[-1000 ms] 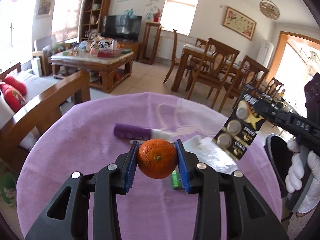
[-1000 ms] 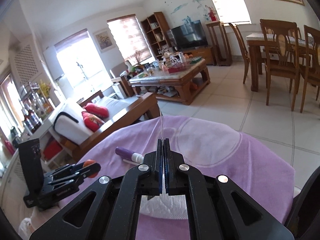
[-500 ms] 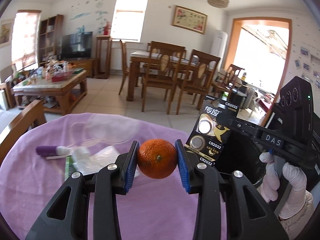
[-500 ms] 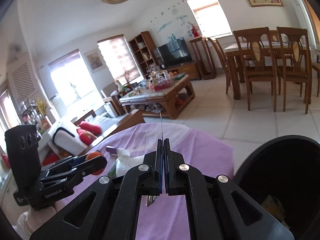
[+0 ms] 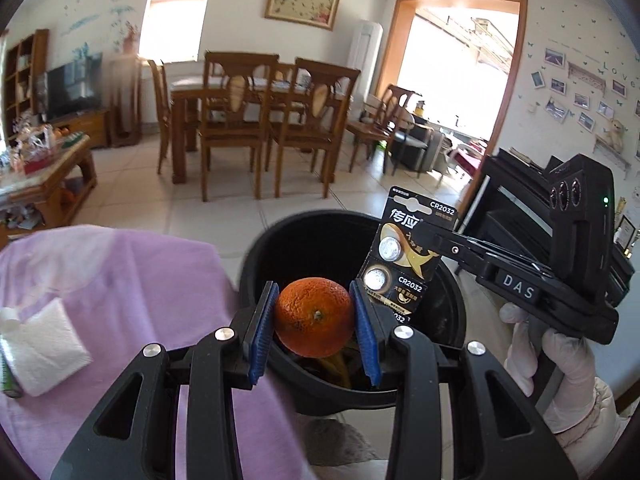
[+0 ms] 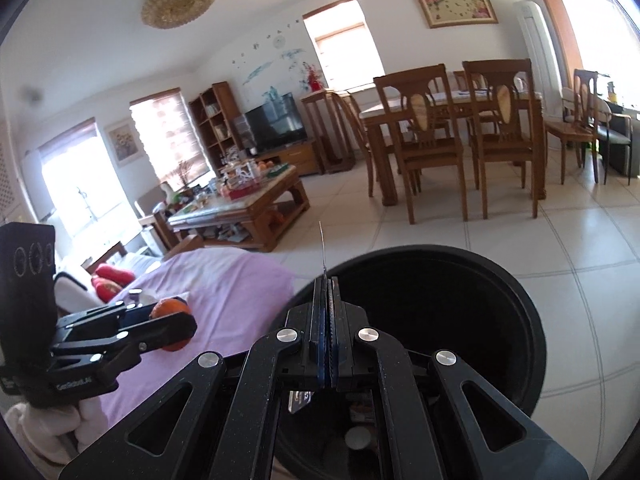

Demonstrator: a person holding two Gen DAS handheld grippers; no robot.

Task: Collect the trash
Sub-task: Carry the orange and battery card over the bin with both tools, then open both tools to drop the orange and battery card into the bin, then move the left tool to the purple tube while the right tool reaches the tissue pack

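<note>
Both items are positioned over the round black plastic trash bin (image 5: 448,364), nothing released yet. A round orange mandarin (image 5: 315,316) is clamped between the blue pads of the left gripper (image 5: 315,334), held above the bin opening near its table-side rim. A black card blister pack of CR2032 coin cells (image 5: 408,256) is pinched edge-on by the right gripper (image 6: 328,320), jaws pressed together on the card, also above the bin mouth. Some waste is already visible at the bin bottom (image 6: 356,438); it cannot be identified.

Still left on the purple tablecloth (image 5: 140,280): a folded white paper tissue (image 5: 42,346) and a green object (image 5: 8,380) partly under it at the frame edge, type unclear. The rest of the table is not shown.

Progress is judged as mid-task: two drops pending, then at least one more pick-up run is needed.
</note>
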